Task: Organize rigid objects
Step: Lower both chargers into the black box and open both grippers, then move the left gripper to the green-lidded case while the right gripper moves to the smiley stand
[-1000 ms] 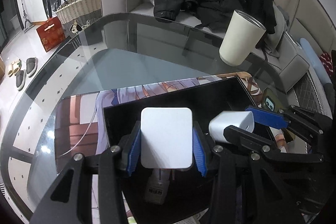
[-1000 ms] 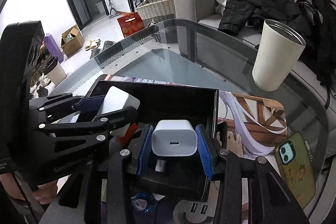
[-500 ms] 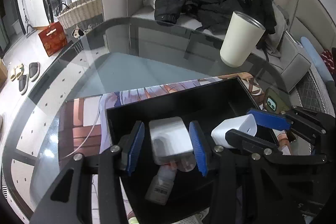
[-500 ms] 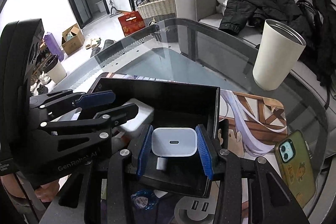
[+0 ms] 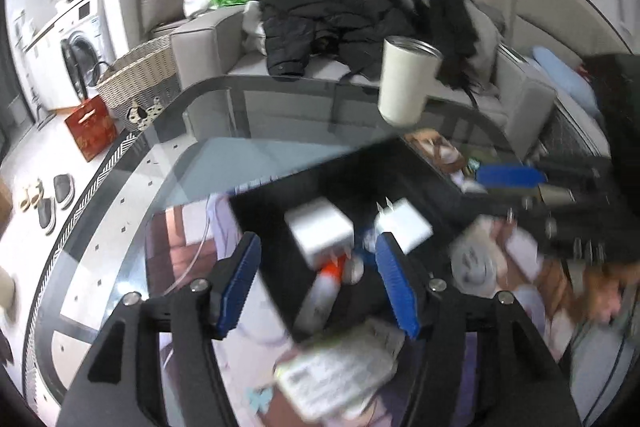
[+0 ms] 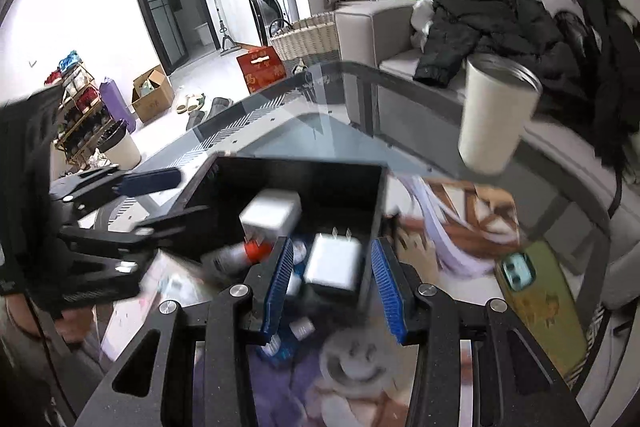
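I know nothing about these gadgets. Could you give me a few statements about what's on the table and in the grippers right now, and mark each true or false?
1. Both white chargers lie inside the black box. True: the larger charger and the pronged charger both rest in it.
2. The right hand-held gripper clamps a charger. False: it is open.
3. The cream tumbler stands inside the box. False: it stands on the glass table, apart from the box.
4. The left hand-held gripper is open and empty. True.
5. A phone lies right of the box. True.
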